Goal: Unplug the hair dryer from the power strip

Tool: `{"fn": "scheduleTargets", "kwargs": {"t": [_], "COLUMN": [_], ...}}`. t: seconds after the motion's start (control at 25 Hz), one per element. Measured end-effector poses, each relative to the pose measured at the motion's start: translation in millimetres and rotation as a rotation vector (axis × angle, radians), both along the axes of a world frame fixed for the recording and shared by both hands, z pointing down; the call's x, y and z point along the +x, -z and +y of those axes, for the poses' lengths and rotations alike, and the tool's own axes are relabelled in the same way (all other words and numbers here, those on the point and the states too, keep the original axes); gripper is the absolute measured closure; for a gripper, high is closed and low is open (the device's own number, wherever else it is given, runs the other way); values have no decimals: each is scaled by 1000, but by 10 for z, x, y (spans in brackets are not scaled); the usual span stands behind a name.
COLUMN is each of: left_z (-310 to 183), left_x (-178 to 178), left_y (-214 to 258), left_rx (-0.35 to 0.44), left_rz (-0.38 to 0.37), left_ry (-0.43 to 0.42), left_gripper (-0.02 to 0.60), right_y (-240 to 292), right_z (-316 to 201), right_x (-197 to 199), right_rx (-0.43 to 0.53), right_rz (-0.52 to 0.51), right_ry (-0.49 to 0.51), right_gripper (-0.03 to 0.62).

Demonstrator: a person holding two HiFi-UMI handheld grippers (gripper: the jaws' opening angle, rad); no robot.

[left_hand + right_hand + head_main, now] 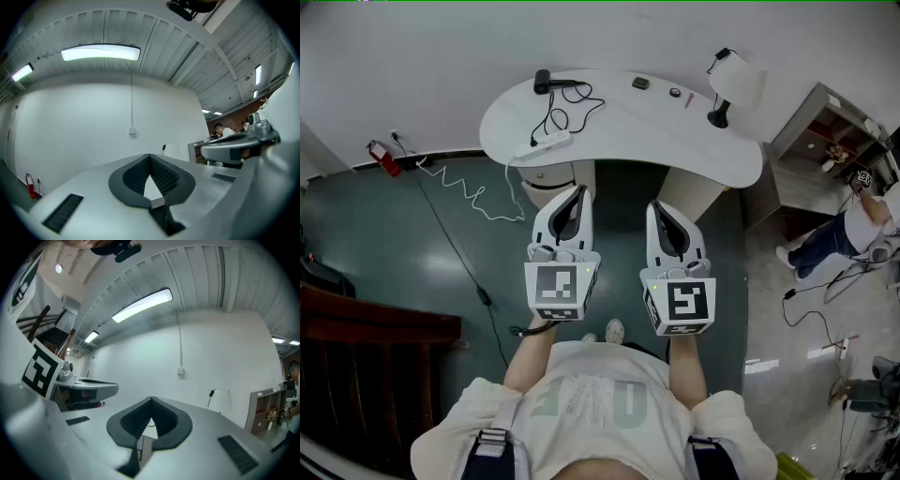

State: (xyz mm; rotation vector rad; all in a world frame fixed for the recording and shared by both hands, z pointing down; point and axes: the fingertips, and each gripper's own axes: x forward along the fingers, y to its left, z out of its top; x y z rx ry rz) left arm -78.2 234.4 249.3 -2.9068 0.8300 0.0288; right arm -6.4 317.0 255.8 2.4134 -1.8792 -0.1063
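Hovering short of the white table (675, 141), the left gripper (577, 192) and right gripper (660, 208) both have their jaws pressed together on nothing. Only the head view shows the black hair dryer (546, 82) at the table's far left edge, its cord (567, 108) looping to the white power strip (546, 142) at the table's near left edge. The gripper views show instead the wall (84, 126) behind the table and the lamp (225, 401) on its right end.

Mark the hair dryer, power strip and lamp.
hair dryer (543, 82), head view, on its black body.
power strip (545, 143), head view, middle of its white casing.
lamp (739, 81), head view, on its white shade.
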Motion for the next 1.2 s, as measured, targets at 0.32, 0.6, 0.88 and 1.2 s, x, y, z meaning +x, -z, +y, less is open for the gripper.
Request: {"fn": "scheduleTargets", "kwargs": {"t": [0.32,0.6,0.88,1.2], "left_z": [33,-5,-81,-174], "left_x": [7,64,171,311], "left_y": [24,-19,-189,-324], "left_rx": [13,-17,-66,-54], "left_rz": [14,30,25,39], "left_ry": [-23,-32,-1,15], "left_gripper": [575,575,575,575], "right_y": [22,8,-129,-320], "right_z": [-29,-76,-62,-143], "right_x": [-15,-9,172,369], "right_rx": [14,47,17,19], "right_rz": [0,-45,-53,-102], "right_ry": [6,49,60,82], "right_gripper": [591,591,591,591]}}
